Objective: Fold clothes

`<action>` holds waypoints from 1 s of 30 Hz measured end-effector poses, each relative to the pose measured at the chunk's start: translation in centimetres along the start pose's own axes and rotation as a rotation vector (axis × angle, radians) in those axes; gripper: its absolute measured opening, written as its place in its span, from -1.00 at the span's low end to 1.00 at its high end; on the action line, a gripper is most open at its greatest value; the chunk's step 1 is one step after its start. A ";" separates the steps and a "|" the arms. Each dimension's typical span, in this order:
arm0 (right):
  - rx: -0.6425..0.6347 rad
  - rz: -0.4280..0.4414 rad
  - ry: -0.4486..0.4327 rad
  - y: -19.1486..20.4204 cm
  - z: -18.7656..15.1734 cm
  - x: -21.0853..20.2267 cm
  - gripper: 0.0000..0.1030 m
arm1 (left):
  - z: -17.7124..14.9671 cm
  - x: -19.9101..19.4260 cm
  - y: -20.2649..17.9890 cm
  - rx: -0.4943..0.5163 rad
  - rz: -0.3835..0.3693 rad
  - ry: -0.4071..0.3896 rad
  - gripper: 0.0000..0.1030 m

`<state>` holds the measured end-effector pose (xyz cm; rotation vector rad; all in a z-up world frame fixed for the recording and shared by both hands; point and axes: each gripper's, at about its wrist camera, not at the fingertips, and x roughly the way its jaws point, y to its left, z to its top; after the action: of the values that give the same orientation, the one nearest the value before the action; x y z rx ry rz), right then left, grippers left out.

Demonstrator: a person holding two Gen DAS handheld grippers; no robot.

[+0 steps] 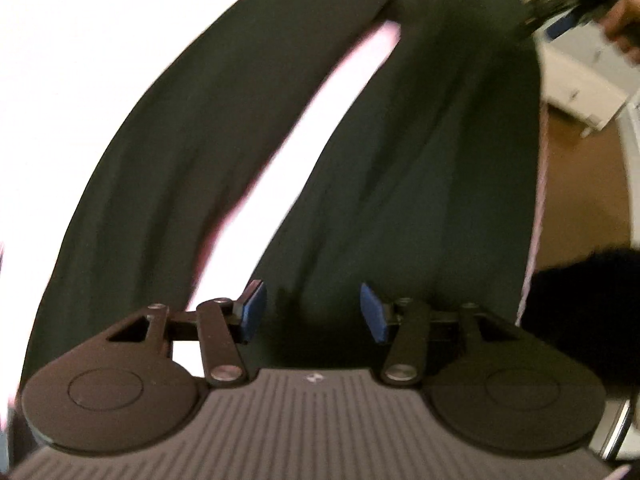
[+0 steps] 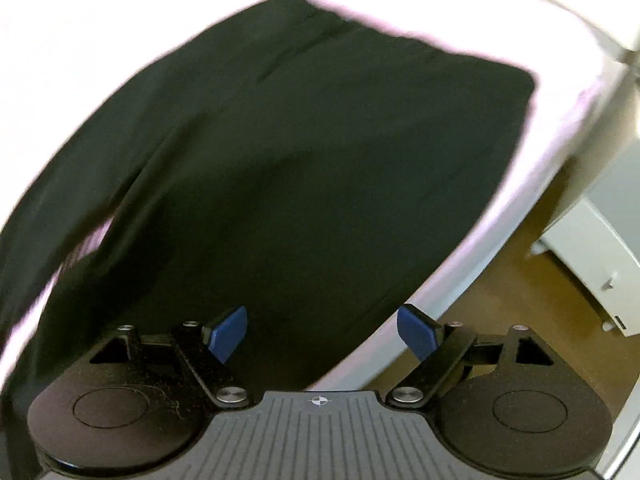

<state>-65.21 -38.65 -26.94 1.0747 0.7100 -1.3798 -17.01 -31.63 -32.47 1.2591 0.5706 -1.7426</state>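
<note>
**Status: both grippers open above the dark trousers**

My left gripper (image 1: 312, 312) hangs over the hem end of the dark trousers (image 1: 248, 128). Its blue pads (image 1: 372, 312) stand apart with nothing between them; whether they touch the cloth below cannot be told.

The trousers lie flat on a white surface (image 1: 80, 40). In the left wrist view the two legs run away from me with a narrow strip of white showing between them, joining at the far end. The right-hand leg lies along the surface's right edge, beyond which a brown floor (image 1: 580, 180) is visible.

My right gripper (image 2: 322, 334) is at the waist end of the trousers (image 2: 300, 160), jaws spread wide and empty. One pad sits over the dark cloth, the other over the white edge (image 2: 460, 260) and the floor past it. My hand holding this gripper (image 1: 624, 28) appears, blurred, at the far right corner of the left wrist view.

White furniture (image 2: 592, 256) stands on the floor, well apart from the trousers.
</note>
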 end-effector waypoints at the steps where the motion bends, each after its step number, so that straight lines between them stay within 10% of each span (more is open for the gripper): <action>1: 0.036 -0.005 -0.031 -1.5 0.9 0.0 0.65 | 1.9 0.5 -0.8 0.011 -0.023 -0.029 -0.08; 9: 0.203 -0.022 -0.117 -11.2 9.2 3.5 0.64 | 13.4 6.2 -7.9 0.184 -0.173 -0.114 -0.06; 11: 0.200 -0.037 -0.090 -12.8 10.5 4.7 -0.15 | 15.6 7.3 -9.3 0.203 -0.209 -0.137 -0.04; 18: 0.166 -0.156 -0.092 -14.7 11.8 3.2 0.23 | 18.9 10.1 -10.9 0.234 -0.202 -0.033 -0.02; 21: 0.165 -0.087 -0.087 -13.7 11.6 0.8 0.27 | 18.8 8.5 -9.5 0.163 -0.163 0.002 -0.01; 24: 0.093 -0.035 -0.050 -10.9 10.8 -1.6 0.79 | 17.5 5.6 -6.8 0.005 -0.087 0.058 -0.01; 30: -0.126 0.037 0.089 -3.9 7.9 -6.1 0.81 | 11.7 -1.2 -1.5 -0.362 0.060 0.127 0.18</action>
<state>-71.24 -42.78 -19.04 1.0494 0.8272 -1.2452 -24.15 -39.42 -27.12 1.1203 0.8701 -1.4375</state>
